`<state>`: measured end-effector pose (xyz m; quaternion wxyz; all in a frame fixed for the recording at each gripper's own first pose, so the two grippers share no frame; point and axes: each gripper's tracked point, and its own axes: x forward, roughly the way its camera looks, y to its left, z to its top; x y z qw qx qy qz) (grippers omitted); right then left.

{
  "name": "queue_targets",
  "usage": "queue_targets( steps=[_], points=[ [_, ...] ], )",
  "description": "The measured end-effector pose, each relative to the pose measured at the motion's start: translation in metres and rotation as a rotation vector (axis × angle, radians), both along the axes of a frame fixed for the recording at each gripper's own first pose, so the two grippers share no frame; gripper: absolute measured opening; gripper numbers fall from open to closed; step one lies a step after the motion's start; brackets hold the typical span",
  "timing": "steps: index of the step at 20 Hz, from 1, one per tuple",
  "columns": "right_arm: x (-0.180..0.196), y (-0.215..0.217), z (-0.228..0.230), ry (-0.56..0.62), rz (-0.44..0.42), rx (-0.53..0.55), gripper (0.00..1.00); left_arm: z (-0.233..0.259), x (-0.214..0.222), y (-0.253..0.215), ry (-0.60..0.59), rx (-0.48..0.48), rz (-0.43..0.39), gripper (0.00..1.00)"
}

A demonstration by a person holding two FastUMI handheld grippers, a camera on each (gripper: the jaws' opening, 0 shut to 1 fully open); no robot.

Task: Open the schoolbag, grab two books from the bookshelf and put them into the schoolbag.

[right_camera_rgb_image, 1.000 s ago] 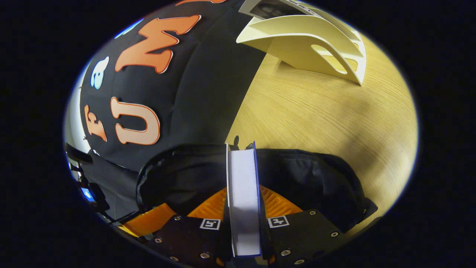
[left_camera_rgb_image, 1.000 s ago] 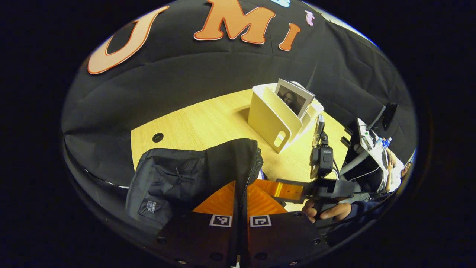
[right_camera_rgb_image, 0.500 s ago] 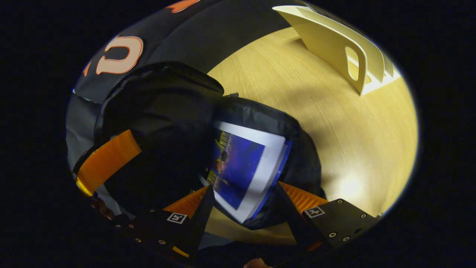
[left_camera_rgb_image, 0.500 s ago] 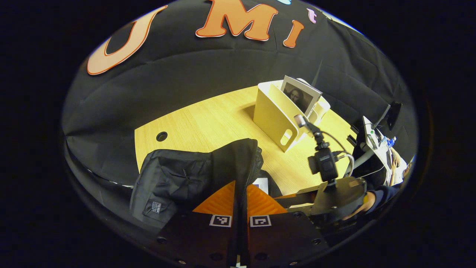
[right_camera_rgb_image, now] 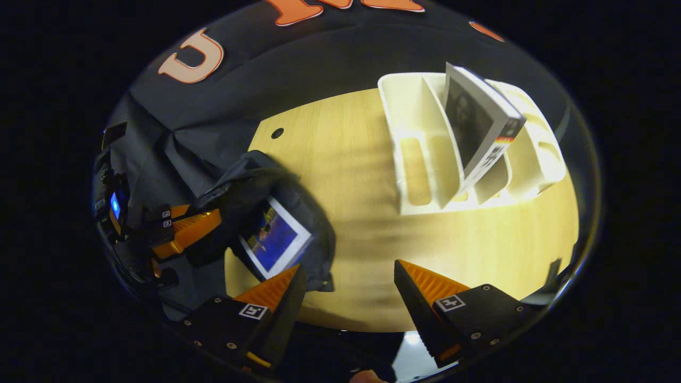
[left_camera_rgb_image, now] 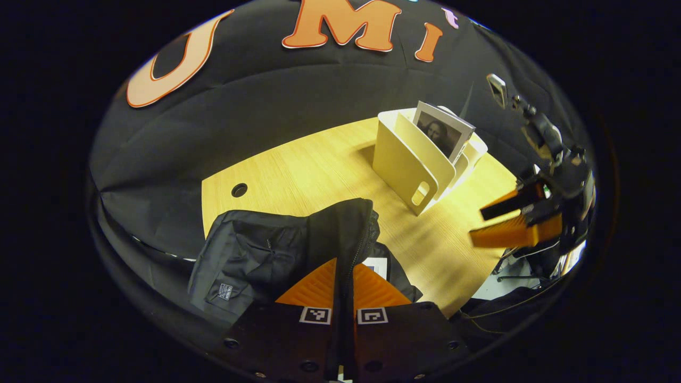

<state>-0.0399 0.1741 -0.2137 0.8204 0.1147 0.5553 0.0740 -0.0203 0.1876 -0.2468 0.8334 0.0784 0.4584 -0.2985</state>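
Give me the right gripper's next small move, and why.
Probably carry the open, empty right gripper toward the bookshelf to take the book leaning in its slot. One blue-covered book already lies in the schoolbag, whose flap the left gripper pinches up, so a second is needed.

Matt cloth schoolbag (left_camera_rgb_image: 255,250), wood-grain table (left_camera_rgb_image: 319,170)

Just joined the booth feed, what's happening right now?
Bag packing, halfway. The left tool is shut on the black schoolbag's flap, holding it open. One blue-covered book already lies inside the bag. The right tool is open and empty, facing the white bookshelf on the wooden table, where another book leans in a slot.
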Motion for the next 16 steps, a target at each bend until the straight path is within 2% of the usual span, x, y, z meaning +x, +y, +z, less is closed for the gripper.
queue_targets(
  steps=[5,10,16],
  points=[
    [0.039,-0.080,0.040,-0.002,0.045,-0.094,0.98,-0.007,0.000,-0.004,0.017,0.009,0.094,0.04],
    [0.087,-0.141,0.052,0.007,0.093,-0.193,0.98,-0.011,-0.002,-0.005,0.022,0.029,0.170,0.04],
    [0.151,-0.160,0.029,0.035,0.154,-0.221,0.98,-0.004,-0.008,-0.002,0.011,0.072,0.274,0.04]
  ],
)
